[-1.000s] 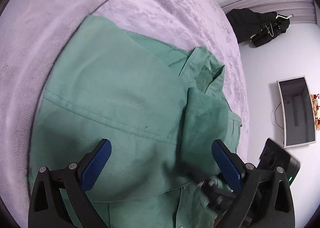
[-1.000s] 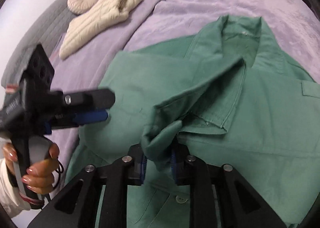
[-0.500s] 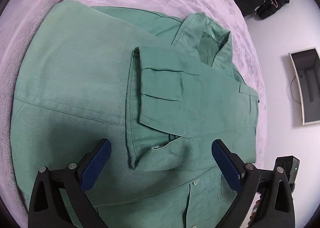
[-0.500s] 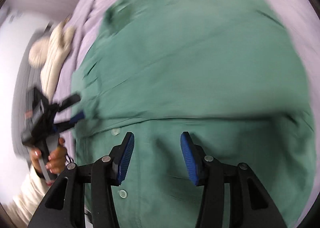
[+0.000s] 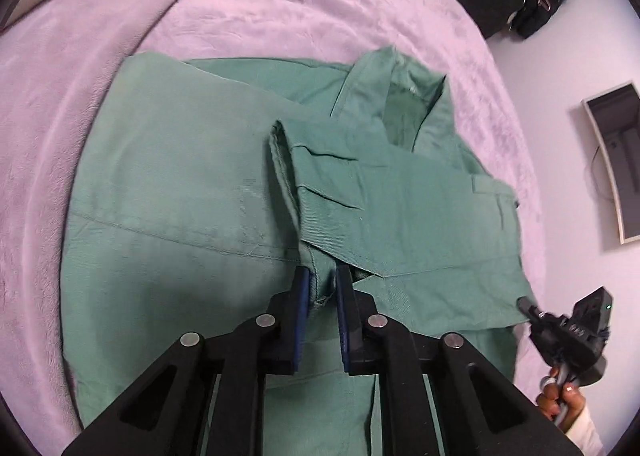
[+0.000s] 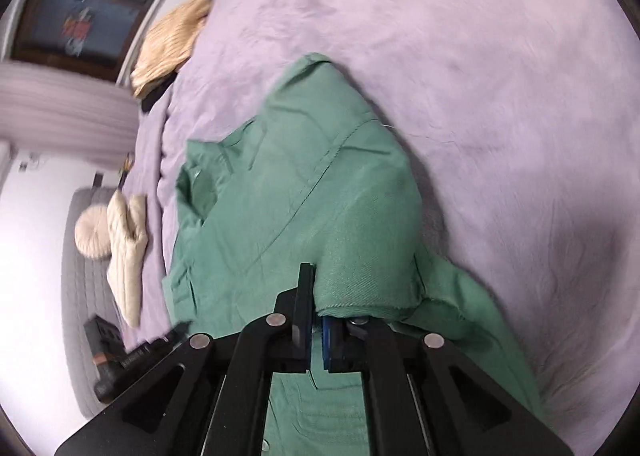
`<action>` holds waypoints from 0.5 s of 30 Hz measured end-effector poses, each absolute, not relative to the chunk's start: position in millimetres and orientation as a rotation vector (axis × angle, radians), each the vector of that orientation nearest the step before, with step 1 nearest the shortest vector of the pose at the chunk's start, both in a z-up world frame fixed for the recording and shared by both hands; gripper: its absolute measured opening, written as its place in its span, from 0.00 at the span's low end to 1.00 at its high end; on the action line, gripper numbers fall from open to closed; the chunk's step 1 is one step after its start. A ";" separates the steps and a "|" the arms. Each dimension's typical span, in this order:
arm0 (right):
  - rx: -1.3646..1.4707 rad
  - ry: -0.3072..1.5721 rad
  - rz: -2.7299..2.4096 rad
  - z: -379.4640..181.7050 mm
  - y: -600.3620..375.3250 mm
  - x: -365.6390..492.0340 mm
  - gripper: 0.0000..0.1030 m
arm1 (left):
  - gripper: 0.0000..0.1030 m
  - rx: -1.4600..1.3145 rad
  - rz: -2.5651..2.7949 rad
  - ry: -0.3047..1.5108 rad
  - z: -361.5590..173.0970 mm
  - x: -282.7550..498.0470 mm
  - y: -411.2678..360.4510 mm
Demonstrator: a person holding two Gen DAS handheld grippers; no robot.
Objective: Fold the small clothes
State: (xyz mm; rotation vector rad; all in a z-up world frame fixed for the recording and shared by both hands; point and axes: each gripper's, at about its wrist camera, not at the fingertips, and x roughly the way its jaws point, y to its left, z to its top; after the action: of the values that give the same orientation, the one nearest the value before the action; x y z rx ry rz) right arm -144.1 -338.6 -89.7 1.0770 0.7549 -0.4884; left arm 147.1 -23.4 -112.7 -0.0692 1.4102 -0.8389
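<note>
A green button shirt (image 5: 180, 183) lies collar (image 5: 404, 95) away from me on the lilac bed cover (image 5: 280, 7). One sleeve (image 5: 380, 195) is folded across its front. My left gripper (image 5: 322, 288) is shut on a fold of cloth by that sleeve's near end. At the shirt's right edge, my right gripper (image 5: 524, 302) is held by a person's hand (image 5: 560, 404). In the right wrist view the right gripper (image 6: 318, 308) is shut on the shirt (image 6: 280, 195) side, which bulges over one finger. The left gripper (image 6: 176, 330) shows at lower left.
A cream knit garment (image 6: 128, 256) and a round cushion (image 6: 92, 232) lie at the bed's side, a tan knit (image 6: 172, 39) farther off. Black clothes (image 5: 516, 3) hang on the wall beside a framed panel (image 5: 616, 159). Bare bed cover (image 6: 480, 75) spreads beyond the shirt.
The right gripper laid the sleeve across the shirt, let go, swung to the shirt's side, rolled and shut on its edge. The left jaws went from wide open to shut on cloth.
</note>
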 end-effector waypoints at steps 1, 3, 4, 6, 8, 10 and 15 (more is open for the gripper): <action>1.063 0.785 -0.484 -93.9 -335.1 -144.1 0.03 | 0.07 -0.059 -0.826 1.415 -115.4 148.4 -20.0; 1.085 0.854 -0.481 -111.4 -331.5 -144.1 0.03 | 0.07 -0.019 -0.786 1.437 -127.1 150.9 -18.1; 1.093 0.894 -0.479 -118.4 -331.4 -149.7 0.06 | 0.07 -0.014 -0.771 1.457 -135.0 151.8 -18.0; 1.091 0.990 -0.454 -128.9 -324.7 -146.4 0.08 | 0.07 -0.015 -0.759 1.478 -145.1 152.0 -16.8; 1.011 1.044 -0.400 -117.9 -314.4 -144.4 0.09 | 0.07 -0.014 -0.763 1.474 -144.5 151.5 -17.9; 0.922 1.030 -0.323 -95.8 -306.0 -147.2 0.36 | 0.07 0.027 -0.755 1.460 -139.3 149.2 -21.7; 0.878 0.916 -0.390 -62.2 -343.0 -154.4 0.63 | 0.07 0.123 -0.695 1.401 -125.6 144.7 -23.3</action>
State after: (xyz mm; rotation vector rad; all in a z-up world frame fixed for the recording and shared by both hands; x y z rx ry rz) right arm -154.4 -343.0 -62.2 0.8777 0.9160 -0.3902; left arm 144.7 -23.3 -125.6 0.1231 1.4008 -0.6950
